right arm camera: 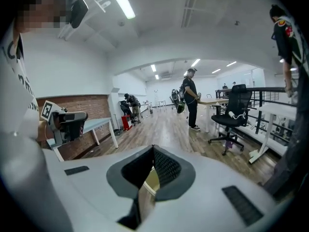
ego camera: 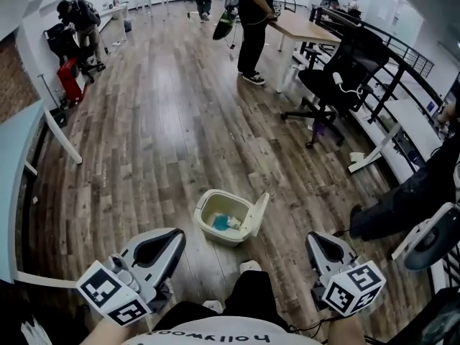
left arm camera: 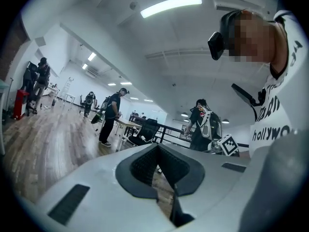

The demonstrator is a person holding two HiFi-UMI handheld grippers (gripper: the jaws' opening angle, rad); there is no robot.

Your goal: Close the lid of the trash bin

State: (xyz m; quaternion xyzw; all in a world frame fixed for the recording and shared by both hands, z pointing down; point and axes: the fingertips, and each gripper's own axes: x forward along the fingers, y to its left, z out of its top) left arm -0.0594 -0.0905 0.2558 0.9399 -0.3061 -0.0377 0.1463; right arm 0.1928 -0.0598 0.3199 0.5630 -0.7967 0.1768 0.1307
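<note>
A cream trash bin (ego camera: 207, 227) stands on the wood floor just ahead of the person's feet. Its lid (ego camera: 259, 214) is swung up and open on the right side, and something blue (ego camera: 224, 222) lies inside. My left gripper (ego camera: 176, 234) is held low at the lower left, its jaws shut and empty, a short way left of the bin. On the other side, my right gripper (ego camera: 314, 237) is also shut and empty, right of the lid. The right gripper view shows a sliver of the cream bin (right arm camera: 149, 180) through the gap behind the jaw tips (right arm camera: 153, 148). The left gripper view shows its jaw tips (left arm camera: 157, 146) closed.
A black office chair (ego camera: 338, 81) and a desk (ego camera: 302, 27) stand at the far right, with a person (ego camera: 253, 27) next to them. A teal table (ego camera: 18, 157) runs along the left edge. Another person's legs (ego camera: 402, 200) reach in from the right.
</note>
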